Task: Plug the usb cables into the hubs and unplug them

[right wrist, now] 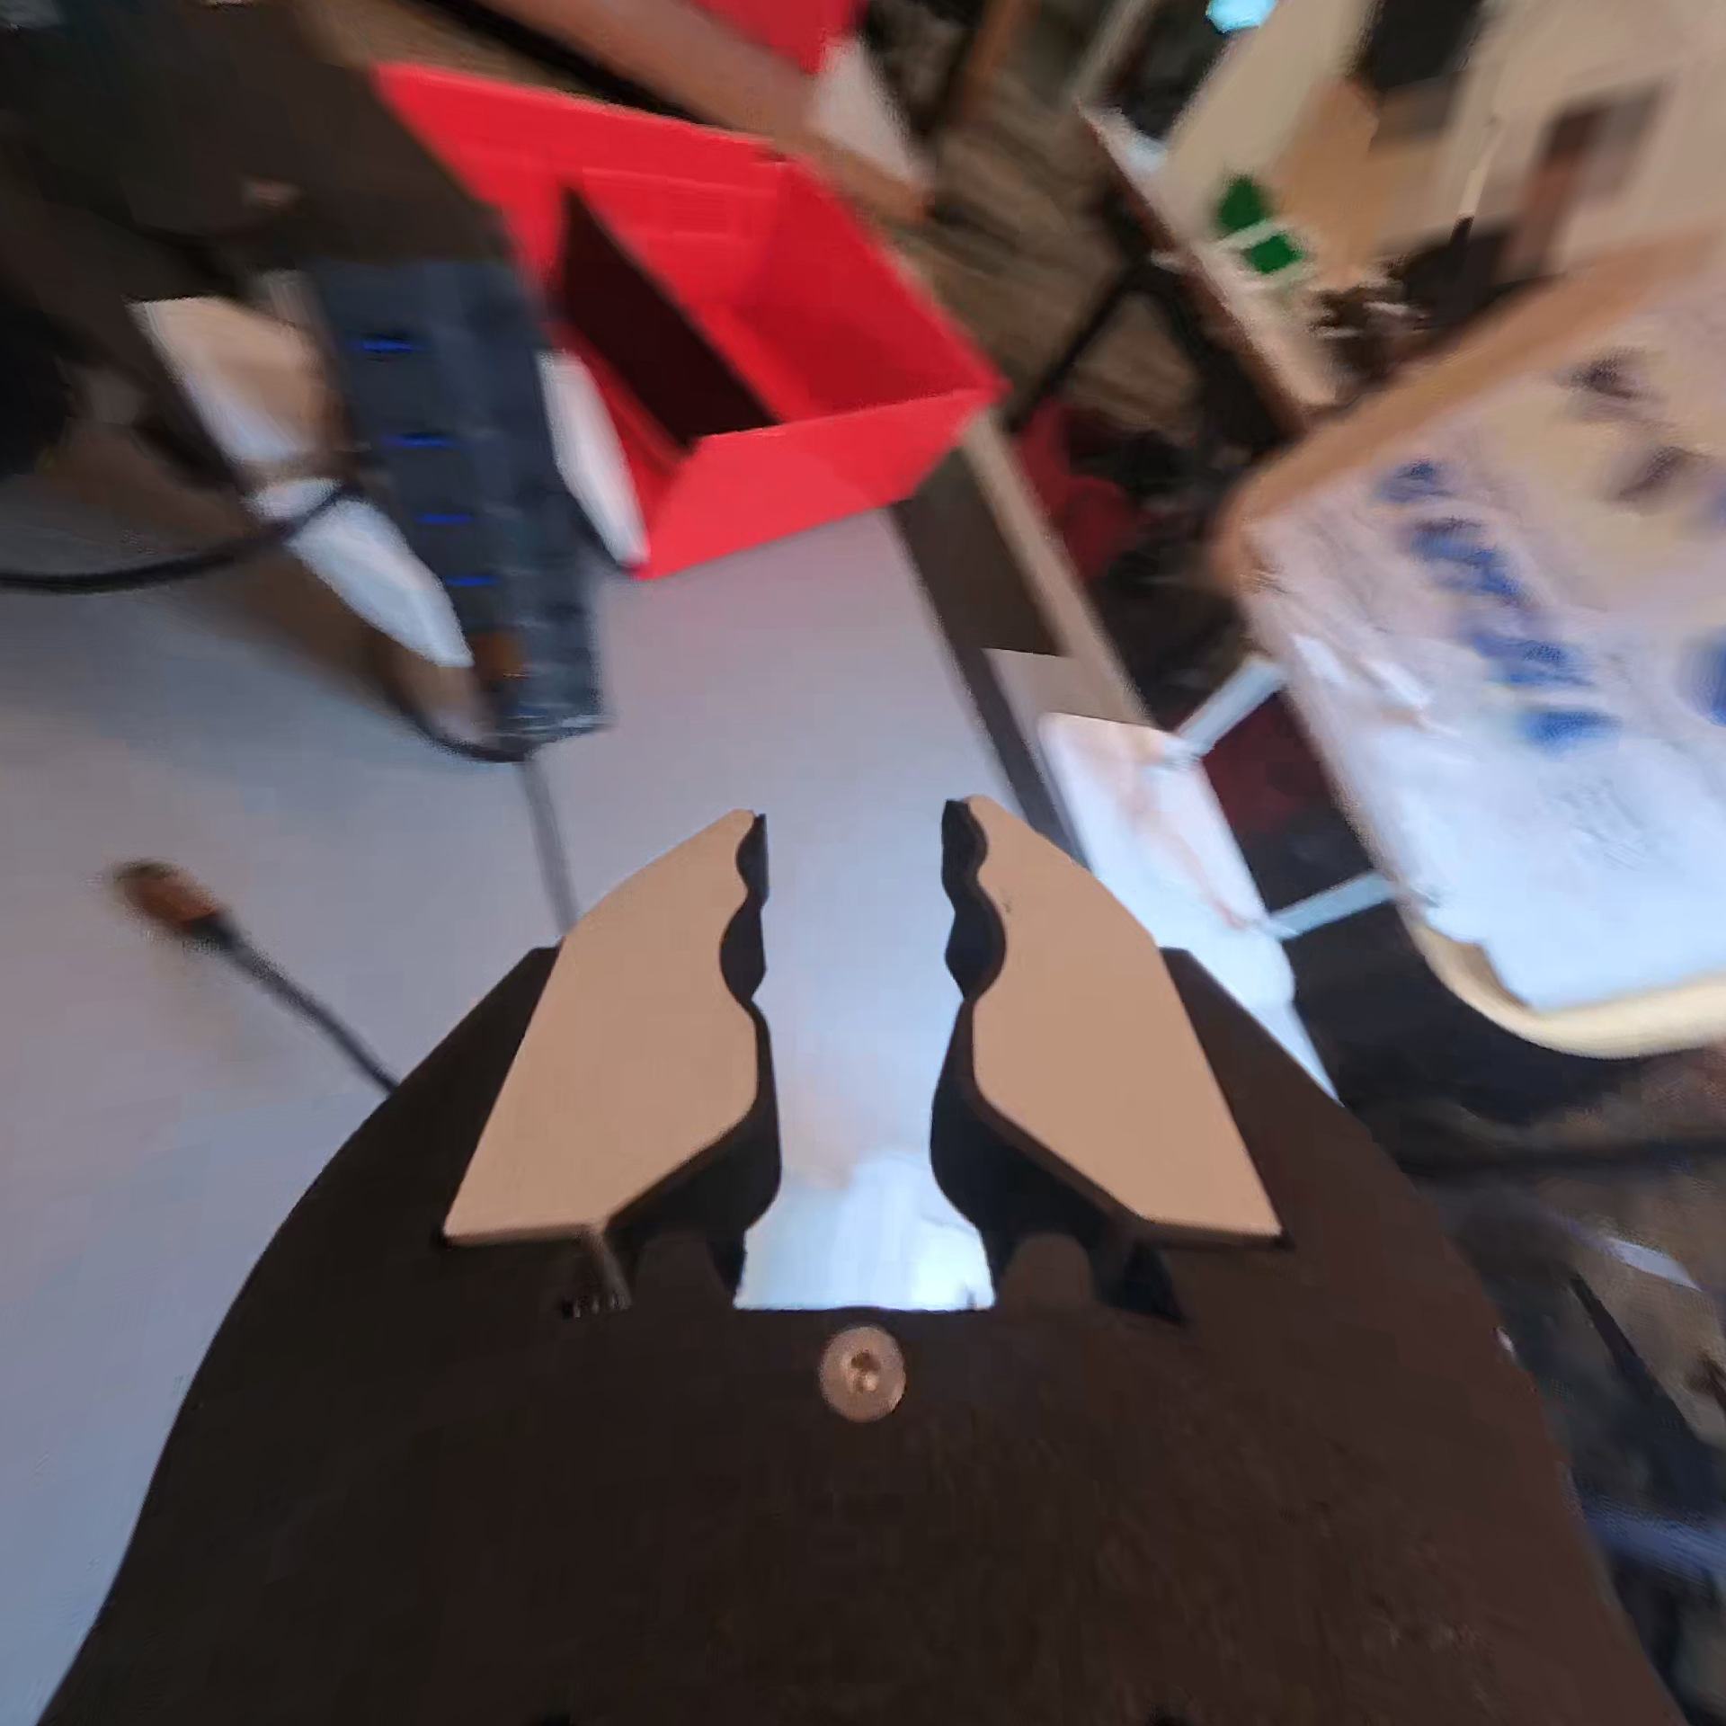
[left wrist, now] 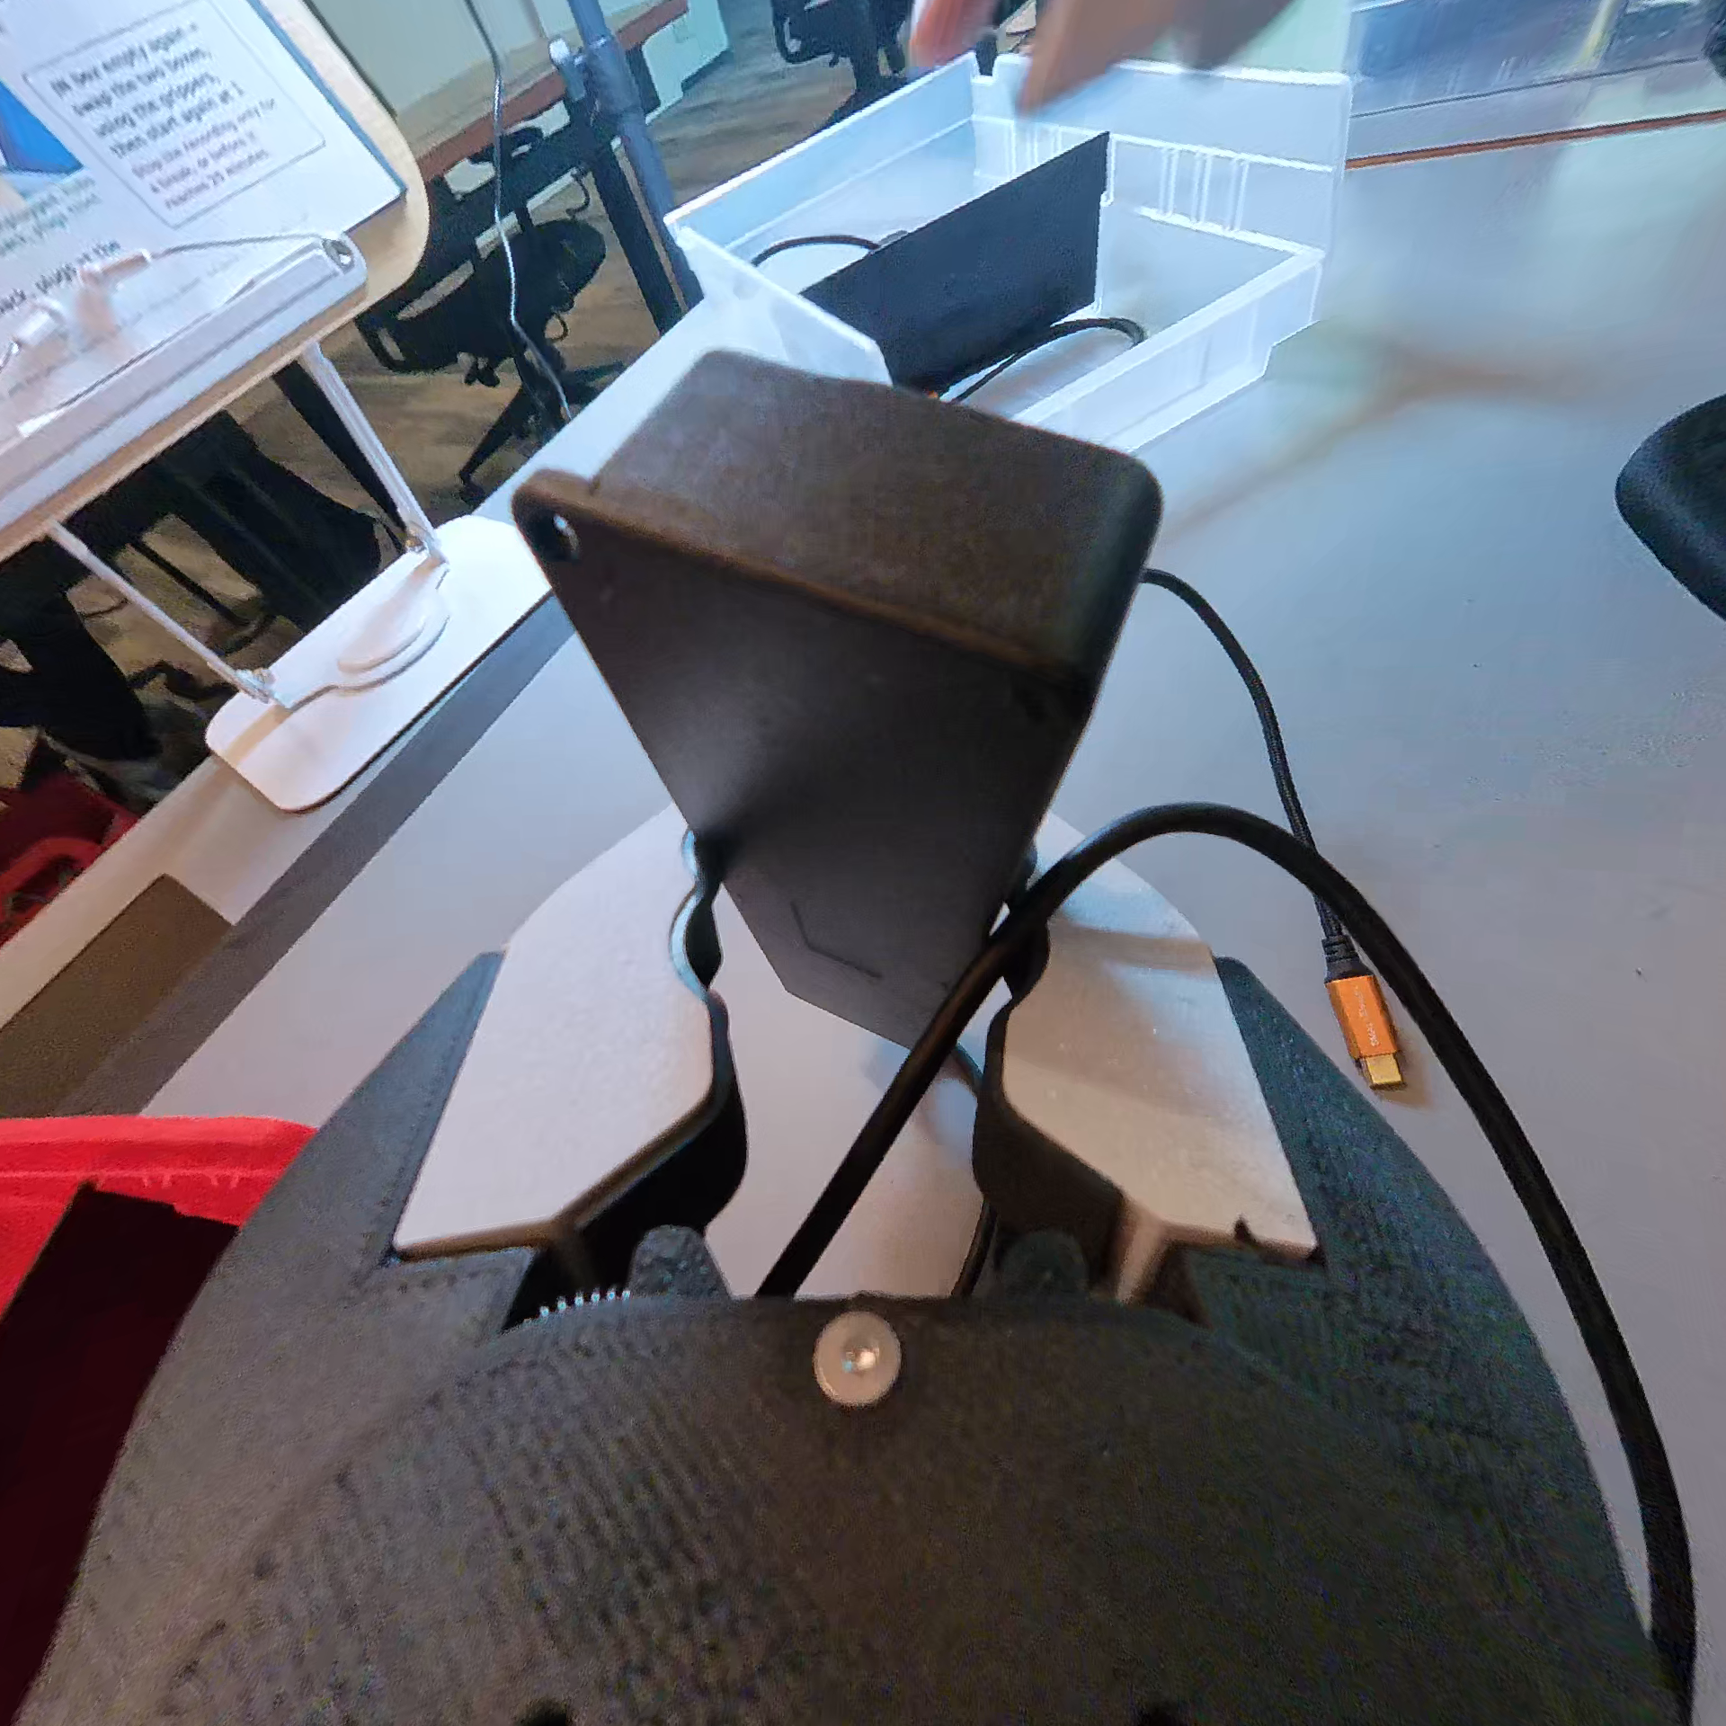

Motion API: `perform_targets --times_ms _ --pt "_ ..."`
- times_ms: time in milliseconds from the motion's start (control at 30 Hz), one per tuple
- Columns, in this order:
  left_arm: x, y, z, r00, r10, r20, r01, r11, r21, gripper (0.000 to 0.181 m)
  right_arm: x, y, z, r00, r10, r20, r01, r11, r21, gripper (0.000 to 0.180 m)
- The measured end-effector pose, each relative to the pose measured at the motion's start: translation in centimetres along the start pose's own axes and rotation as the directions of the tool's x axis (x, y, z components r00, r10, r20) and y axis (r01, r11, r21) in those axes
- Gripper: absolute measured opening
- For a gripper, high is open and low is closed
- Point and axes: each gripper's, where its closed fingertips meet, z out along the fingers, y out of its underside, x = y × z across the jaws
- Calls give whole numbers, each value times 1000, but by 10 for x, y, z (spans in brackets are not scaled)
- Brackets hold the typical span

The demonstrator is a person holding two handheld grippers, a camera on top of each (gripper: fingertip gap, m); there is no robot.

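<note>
At the left edge of the grey table (left wrist: 1401, 579), in the left wrist view, a corner of a red bin (left wrist: 112, 1205) shows; what lies inside cannot be seen here. To its right, the left gripper (left wrist: 864, 897) has its fingers pinching the lower end of a black USB hub (left wrist: 841, 654), held tilted above the tabletop, with the hub's smooth black lead (left wrist: 1401, 981) looping off to the right. Farther back stands a clear plastic bin (left wrist: 1205, 271) split by a black divider (left wrist: 981, 252); black cable loops lie in it on both sides of the divider. Right of the hub, a braided cable with an orange plug (left wrist: 1364, 1023) rests on the table, unplugged.

In the blurred right wrist view, the hub (right wrist: 476, 486) appears at the left with blue ports. The red bin (right wrist: 841, 439) beside it has a dark divider, and its visible compartment looks empty. The right gripper (right wrist: 855, 827) hovers over the table, fingers spread, holding nothing.
</note>
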Motion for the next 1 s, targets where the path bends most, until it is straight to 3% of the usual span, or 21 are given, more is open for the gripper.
perform_targets --times_ms 100,200,300,500,600,733,867,1000 --pt "7 -4 1 999 38 5 -38 999 14 59 -69 3 43 970 -118 212 141 986 -94 36" --pt "13 -7 2 998 67 13 -67 998 10 59 -103 13 78 938 -246 242 286 948 -143 28" --pt "18 -6 3 996 87 11 -87 996 0 59 -115 13 93 928 -296 227 329 936 -124 21" --pt "31 -13 -5 987 107 -122 -96 991 90 60 -124 6 83 907 -288 306 311 950 -25 17" --pt "42 -4 -5 962 202 -184 -186 977 100 75 -125 8 77 894 -295 337 311 950 7 17" --pt "51 1 0 953 165 -254 -136 982 130 71 -132 2 69 879 -297 374 294 953 67 16" --pt "49 4 4 955 176 -240 -144 979 145 59 -132 6 71 879 -286 381 291 956 46 17" --pt "19 16 9 977 196 -87 -196 981 8 57 -109 19 70 909 -261 324 286 958 -33 17"
